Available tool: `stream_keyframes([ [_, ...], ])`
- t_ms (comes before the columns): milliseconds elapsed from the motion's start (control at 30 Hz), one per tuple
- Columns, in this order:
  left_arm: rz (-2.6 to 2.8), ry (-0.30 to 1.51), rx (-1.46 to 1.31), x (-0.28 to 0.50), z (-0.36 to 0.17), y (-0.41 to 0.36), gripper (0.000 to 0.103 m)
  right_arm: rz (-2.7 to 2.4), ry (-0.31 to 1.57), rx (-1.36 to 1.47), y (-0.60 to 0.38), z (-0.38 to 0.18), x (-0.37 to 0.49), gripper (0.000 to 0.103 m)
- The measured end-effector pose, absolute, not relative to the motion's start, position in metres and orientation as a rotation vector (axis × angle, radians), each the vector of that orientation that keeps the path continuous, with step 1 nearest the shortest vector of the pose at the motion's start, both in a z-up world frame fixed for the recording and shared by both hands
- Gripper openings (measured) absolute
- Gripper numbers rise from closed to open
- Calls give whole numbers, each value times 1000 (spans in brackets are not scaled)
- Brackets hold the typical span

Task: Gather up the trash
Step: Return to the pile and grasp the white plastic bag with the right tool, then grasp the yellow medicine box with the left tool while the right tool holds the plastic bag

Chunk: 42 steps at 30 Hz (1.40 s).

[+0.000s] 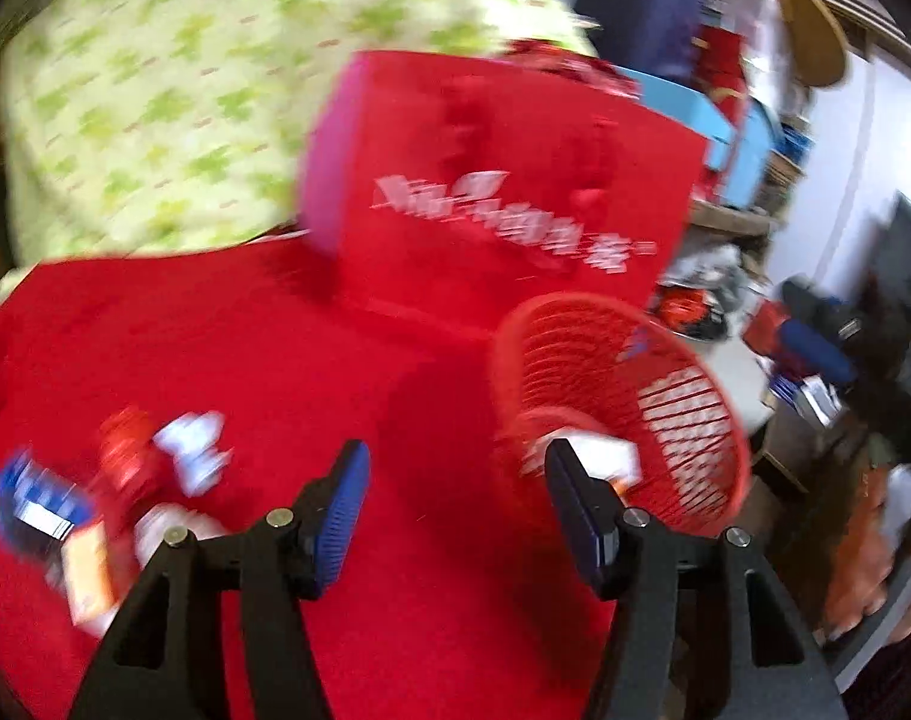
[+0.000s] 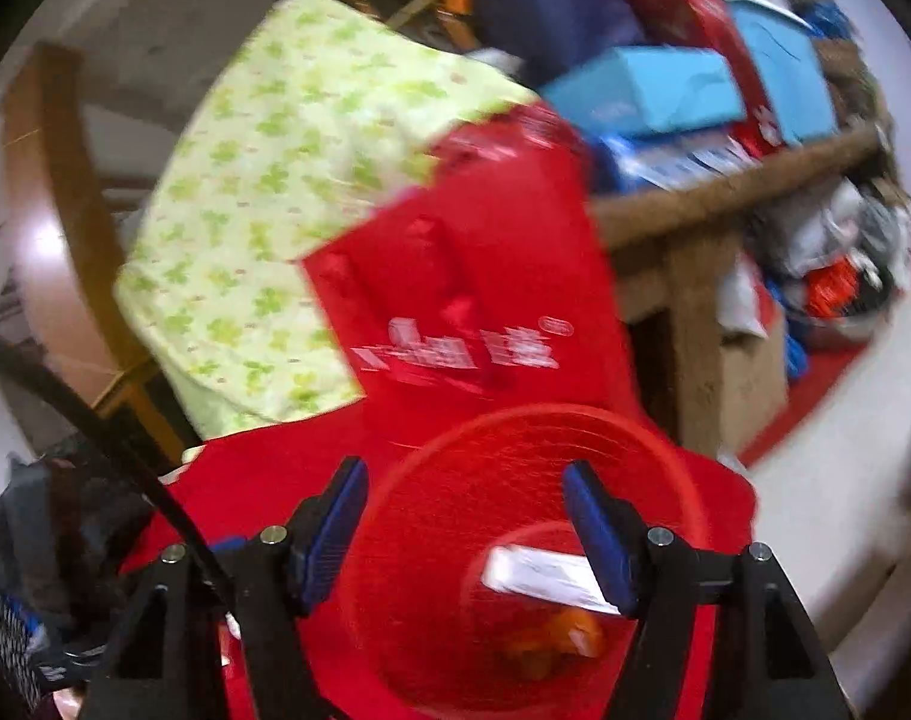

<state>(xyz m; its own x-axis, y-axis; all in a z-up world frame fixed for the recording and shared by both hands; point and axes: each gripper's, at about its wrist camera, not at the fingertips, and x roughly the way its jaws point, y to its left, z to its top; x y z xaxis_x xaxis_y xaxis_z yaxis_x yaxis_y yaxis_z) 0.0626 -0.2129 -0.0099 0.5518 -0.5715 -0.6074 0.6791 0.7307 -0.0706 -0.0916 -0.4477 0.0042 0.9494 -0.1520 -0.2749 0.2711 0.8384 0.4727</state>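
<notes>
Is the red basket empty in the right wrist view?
No, the red basket holds a white piece of trash and something orange.

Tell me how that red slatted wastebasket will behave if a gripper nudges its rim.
The red wastebasket looks like thin slatted plastic, so it is probably light and likely to slide on the red cloth. It holds only a few scraps, such as a white wrapper, so there is little ballast; a push high on the rim may tip it.

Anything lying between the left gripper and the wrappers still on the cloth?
No: the left wrist view shows only bare red cloth between the left gripper and the wrappers.
</notes>
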Motion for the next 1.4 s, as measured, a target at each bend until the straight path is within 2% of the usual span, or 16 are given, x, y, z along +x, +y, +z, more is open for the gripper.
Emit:
stream_keyframes([
  [200, -457, 640, 113, 82, -24, -75, 62, -26, 246, 458, -363, 24, -64, 72],
  [467, -224, 684, 0, 110, -57, 41, 62, 188, 405, 415, -265, -13, 10, 72],
  [667, -224, 703, 2, 118, -73, 50, 62, 229, 545, 357, -226, -66, 77, 69],
  [833, -247, 716, 16, 122, -79, 32, 62, 269, 642, 333, -206, -106, 129, 61],
  [1200, -276, 736, 15, 135, -85, 38, 62, 311, 779, 274, -184, -156, 204, 60],
  [1233, -282, 740, 18, 135, -85, 36, 62, 305, 777, 270, -185, -156, 204, 49],
  [1300, -300, 748, 23, 137, -86, 31, 62, 291, 767, 275, -192, -156, 201, 39],
  [1400, -336, 764, 32, 143, -91, 17, 62, 279, 737, 321, -211, -155, 187, 35],
])
